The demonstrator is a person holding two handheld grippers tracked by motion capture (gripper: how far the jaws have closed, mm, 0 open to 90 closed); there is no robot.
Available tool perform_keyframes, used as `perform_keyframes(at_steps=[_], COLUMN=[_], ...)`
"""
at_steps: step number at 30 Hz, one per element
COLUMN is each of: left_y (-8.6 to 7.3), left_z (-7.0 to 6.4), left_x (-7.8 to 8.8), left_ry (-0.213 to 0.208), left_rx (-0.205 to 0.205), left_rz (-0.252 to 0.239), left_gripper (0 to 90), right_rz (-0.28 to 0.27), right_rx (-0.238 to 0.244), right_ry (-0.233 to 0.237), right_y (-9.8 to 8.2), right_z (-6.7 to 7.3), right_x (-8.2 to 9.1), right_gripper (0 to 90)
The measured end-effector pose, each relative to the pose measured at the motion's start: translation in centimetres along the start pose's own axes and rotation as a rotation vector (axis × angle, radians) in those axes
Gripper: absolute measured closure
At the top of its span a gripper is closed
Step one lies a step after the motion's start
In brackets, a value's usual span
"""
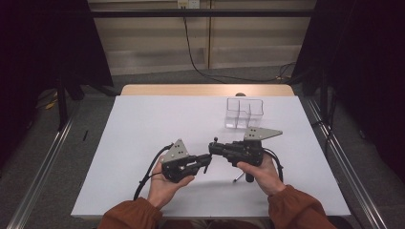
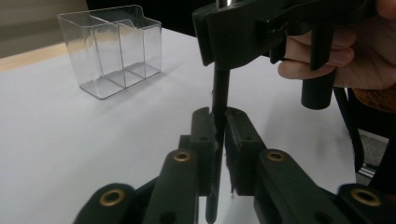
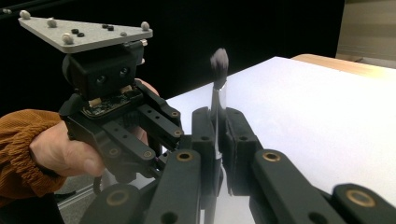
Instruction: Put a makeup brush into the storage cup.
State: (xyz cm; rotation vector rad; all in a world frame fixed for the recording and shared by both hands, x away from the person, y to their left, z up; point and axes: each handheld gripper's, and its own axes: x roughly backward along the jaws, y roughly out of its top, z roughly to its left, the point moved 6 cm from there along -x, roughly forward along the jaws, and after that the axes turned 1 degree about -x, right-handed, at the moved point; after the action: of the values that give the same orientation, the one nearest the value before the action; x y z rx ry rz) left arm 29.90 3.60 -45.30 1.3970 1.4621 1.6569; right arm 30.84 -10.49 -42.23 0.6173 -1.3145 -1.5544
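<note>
I hold a small brush (image 3: 218, 65) between both claws above the tabletop (image 1: 143, 124): left claw (image 2: 219, 122) and right claw (image 3: 219, 122) clamp it. Probably it goes next into the clear box (image 1: 244, 113), still empty.

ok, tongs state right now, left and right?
Left tongs: shut on the brush's black handle.
Right tongs: shut on the same brush, just below its bristles.

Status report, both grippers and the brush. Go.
Left gripper and right gripper both shut on the brush, held between them above the table. Clear holder stands apart, beyond them. Nothing in the way.
</note>
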Motion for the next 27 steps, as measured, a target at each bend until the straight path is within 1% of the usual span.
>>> perform_keyframes(at_steps=[5,6,7,8,10,11,12,13,14,15,18,19,20,21,22,23,25,27], left_y=[-0.1,-0.3,-0.3,-0.3,-0.4,-0.3,-0.3,-0.3,-0.3,-0.4,-0.4,-0.3,-0.2,-0.2,-0.2,-0.1,-0.1,-0.1], left_z=[0.1,0.2,0.2,0.2,0.3,0.4,0.4,0.5,0.5,0.5,0.5,0.8,0.9,0.9,1.0,1.1,1.2,1.4], left_x=[-0.1,-0.1,-0.1,-0.1,0.0,0.0,0.0,0.1,0.1,0.2,0.4,0.5,0.6,0.6,0.7,0.9,1.1,1.2], left_ry=[0.002,0.005,0.005,0.003,0.01,0.011,0.011,0.023,0.023,0.025,0.029,0.049,0.062,0.062,0.073,0.085,0.093,0.114], left_rx=[0.012,0.024,0.024,0.034,0.031,0.04,0.04,0.044,0.044,0.044,0.046,0.057,0.06,0.06,0.062,0.06,0.067,0.07], left_rz=[-0.003,0.005,0.005,0.0,0.002,-0.006,-0.006,0.002,0.002,0.014,0.018,0.009,0.007,0.007,0.005,0.004,-0.003,-0.004], left_gripper=[73.9,70.3,66.4,65.7,64.1,61.3,57.6,54.9,54.8,54.2,47.2,42.7,38.9,35.2,32.1,32.1,27.2,21.0], right_rz=[-0.002,-0.003,-0.003,-0.007,-0.007,-0.007,-0.007,-0.008,-0.008,-0.011,-0.012,-0.015,-0.014,-0.014,-0.017,-0.017,-0.018,-0.017], right_rx=[0.004,0.004,0.004,0.003,0.001,0.002,0.002,0.006,0.006,0.005,0.004,0.002,0.003,0.003,0.002,0.002,0.008,0.008], right_ry=[0.0,0.0,0.0,-0.004,-0.005,-0.006,-0.006,-0.005,-0.005,-0.007,-0.008,-0.012,-0.015,-0.015,-0.017,-0.017,-0.028,-0.033], right_y=[0.1,0.1,0.1,0.2,0.1,0.1,0.1,0.2,0.2,0.2,0.2,0.2,0.2,0.2,0.3,0.3,0.3,0.3], right_z=[0.1,0.0,0.0,-0.1,-0.1,-0.1,-0.1,-0.1,-0.1,-0.1,-0.1,-0.2,-0.3,-0.3,-0.3,-0.3,-0.5,-0.6], right_x=[0.0,0.1,0.1,0.2,0.3,0.3,0.3,0.3,0.3,0.4,0.5,0.6,0.6,0.6,0.7,0.7,0.9,1.0], right_gripper=[83.9,83.9,83.9,83.9,84.0,84.0,84.0,83.9,83.9,83.9,84.0,83.9,83.9,83.9,83.9,83.9,83.9,83.9])
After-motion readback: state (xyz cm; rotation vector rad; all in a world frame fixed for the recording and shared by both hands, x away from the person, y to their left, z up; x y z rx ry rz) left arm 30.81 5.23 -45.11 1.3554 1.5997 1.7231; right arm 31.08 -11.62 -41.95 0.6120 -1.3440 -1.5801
